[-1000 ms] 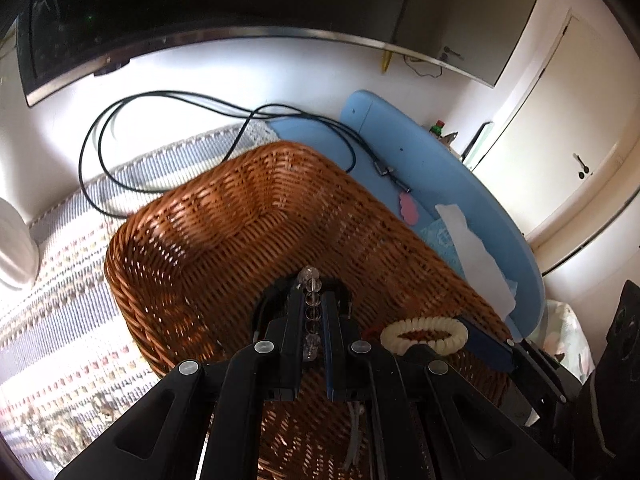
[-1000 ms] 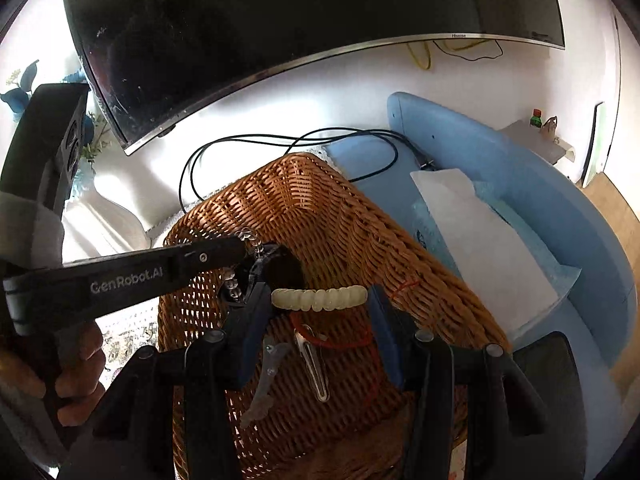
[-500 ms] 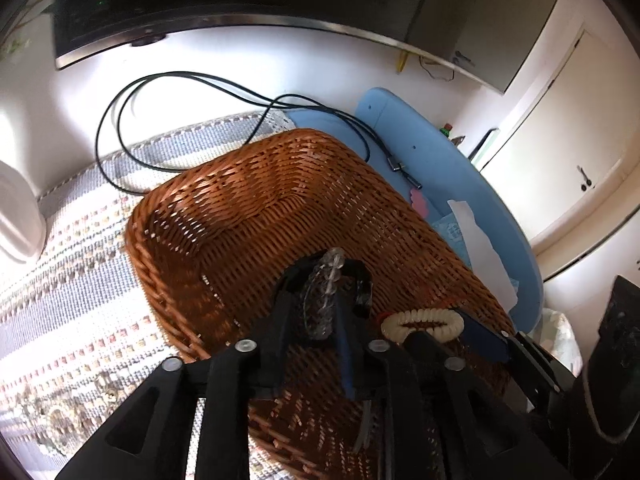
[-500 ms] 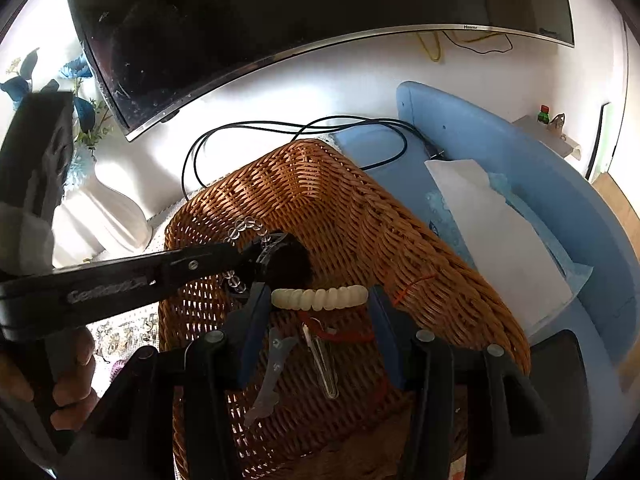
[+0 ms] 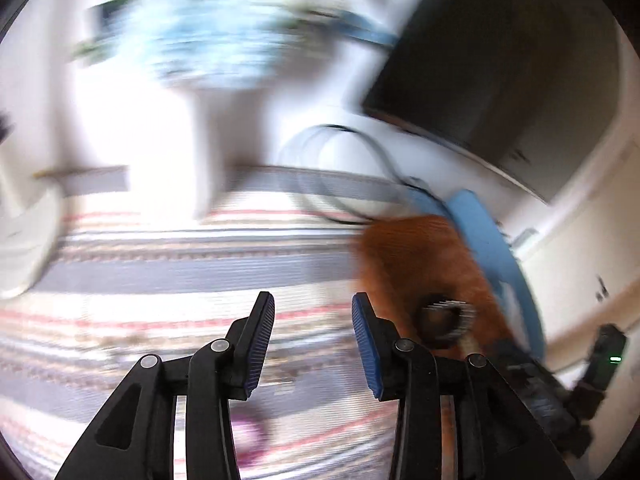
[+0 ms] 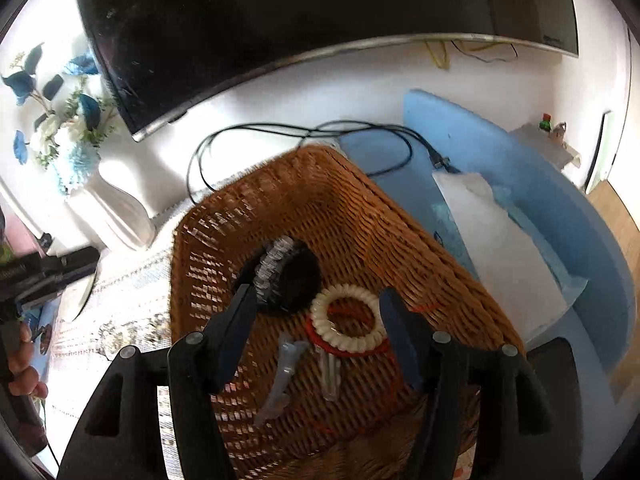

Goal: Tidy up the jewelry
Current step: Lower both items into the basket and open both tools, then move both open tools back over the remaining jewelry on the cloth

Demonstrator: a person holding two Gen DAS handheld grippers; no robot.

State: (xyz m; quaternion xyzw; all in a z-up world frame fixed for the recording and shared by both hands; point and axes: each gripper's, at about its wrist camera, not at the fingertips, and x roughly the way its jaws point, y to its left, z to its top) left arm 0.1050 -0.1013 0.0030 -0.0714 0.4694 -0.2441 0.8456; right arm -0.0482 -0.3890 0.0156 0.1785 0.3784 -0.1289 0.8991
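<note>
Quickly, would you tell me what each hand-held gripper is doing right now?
Left hand-held gripper: open, holding nothing.
Right hand-held gripper: open, empty, above the wicker basket.

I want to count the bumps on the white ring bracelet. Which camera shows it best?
The right wrist camera. There the white ring bracelet lies sharp and whole on the basket floor, between the open right gripper fingers. The left wrist camera is blurred; I cannot pick the bracelet out there.

Your left wrist view is smearing badly with motion blur, whites blowing out. Your right view is staying sharp, daylight glaring off the wall (image 6: 320,80), edges bending.
</note>
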